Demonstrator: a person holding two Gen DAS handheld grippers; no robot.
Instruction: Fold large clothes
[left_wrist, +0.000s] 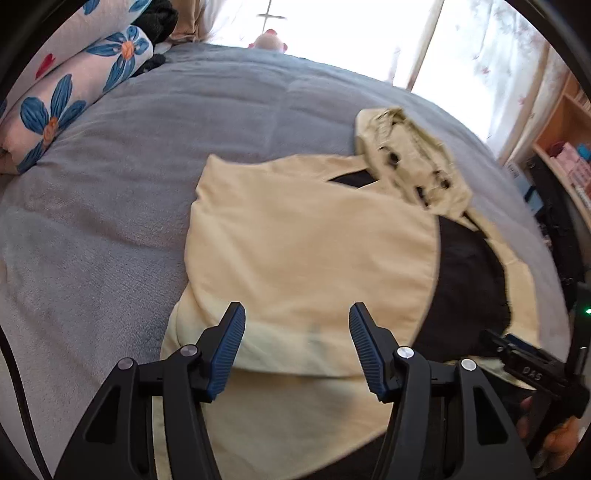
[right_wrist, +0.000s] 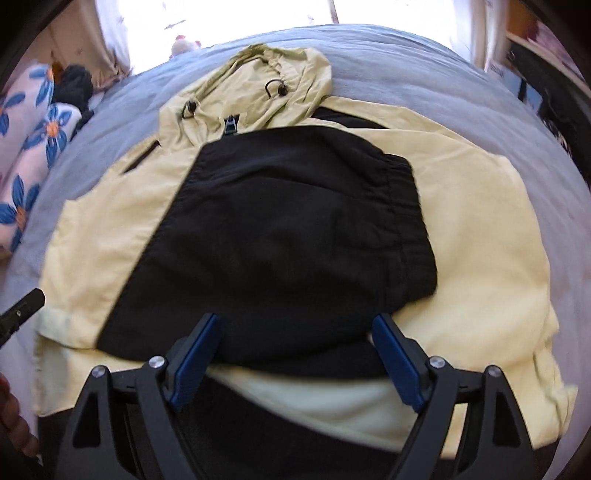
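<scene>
A pale yellow hooded jacket (right_wrist: 480, 229) with a black panel (right_wrist: 295, 229) lies flat on the grey bed cover (right_wrist: 424, 74), its hood (right_wrist: 273, 74) at the far end. In the left wrist view the jacket (left_wrist: 295, 240) shows a folded yellow side over the black part (left_wrist: 469, 280), with the hood (left_wrist: 410, 162) at the upper right. My left gripper (left_wrist: 297, 343) is open and empty above the jacket's near edge. My right gripper (right_wrist: 295, 354) is open and empty above the black panel's near edge. It also shows in the left wrist view (left_wrist: 532, 373).
Flowered pillows (left_wrist: 62, 99) and a dark bundle (right_wrist: 75, 86) lie at the bed's far left. A bright window (left_wrist: 332, 29) with curtains is beyond the bed. Wooden shelves (left_wrist: 565, 147) stand at the right. A small pink toy (right_wrist: 183, 46) sits by the window.
</scene>
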